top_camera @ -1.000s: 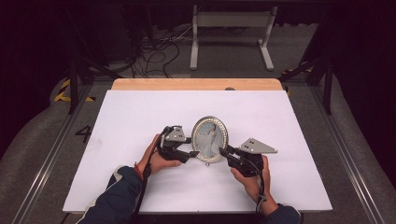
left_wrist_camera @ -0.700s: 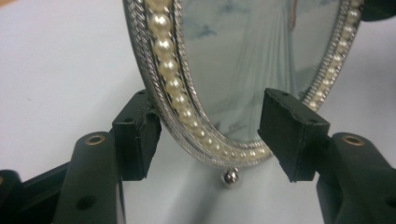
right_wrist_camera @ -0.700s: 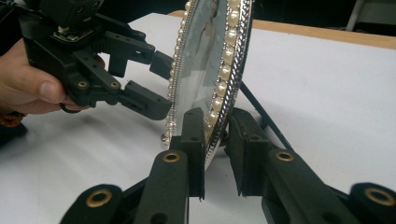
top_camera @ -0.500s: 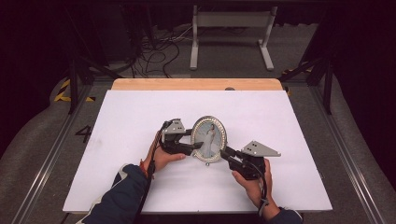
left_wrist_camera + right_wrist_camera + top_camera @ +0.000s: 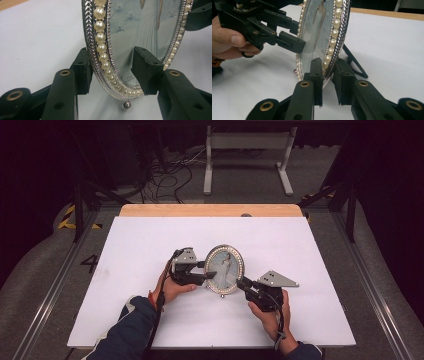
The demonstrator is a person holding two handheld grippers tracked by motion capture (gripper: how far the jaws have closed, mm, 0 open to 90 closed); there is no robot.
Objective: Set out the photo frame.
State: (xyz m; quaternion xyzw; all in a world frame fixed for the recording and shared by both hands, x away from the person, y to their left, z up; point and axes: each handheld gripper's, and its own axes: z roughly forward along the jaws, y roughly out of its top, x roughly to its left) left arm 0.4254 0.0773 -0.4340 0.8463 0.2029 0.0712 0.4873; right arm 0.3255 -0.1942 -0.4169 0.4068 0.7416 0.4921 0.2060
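An oval picture frame [image 5: 225, 267] with a pearl and silver rim stands upright at the middle of the white table, showing a figure in a long dress. My left gripper [image 5: 209, 272] reaches in from the left. Its jaws have just been closing on the frame's left edge [image 5: 100, 37], one pad behind the rim and one on the glass. My right gripper [image 5: 242, 284] comes from the lower right and is shut on the frame's lower rim [image 5: 329, 57]. In the right gripper view the left gripper [image 5: 295, 37] straddles the far edge. A black back stand [image 5: 354, 62] props the frame.
The white table top [image 5: 150, 245] has a wooden strip [image 5: 210, 210] along its far edge. Beyond it on the floor lie cables [image 5: 170, 175] and a grey metal stand [image 5: 247, 150]. A dark metal rail [image 5: 60, 280] runs along the table's left side.
The left gripper's jaws have narrowed onto the frame's left edge. Both hands and the frame stay where they were.
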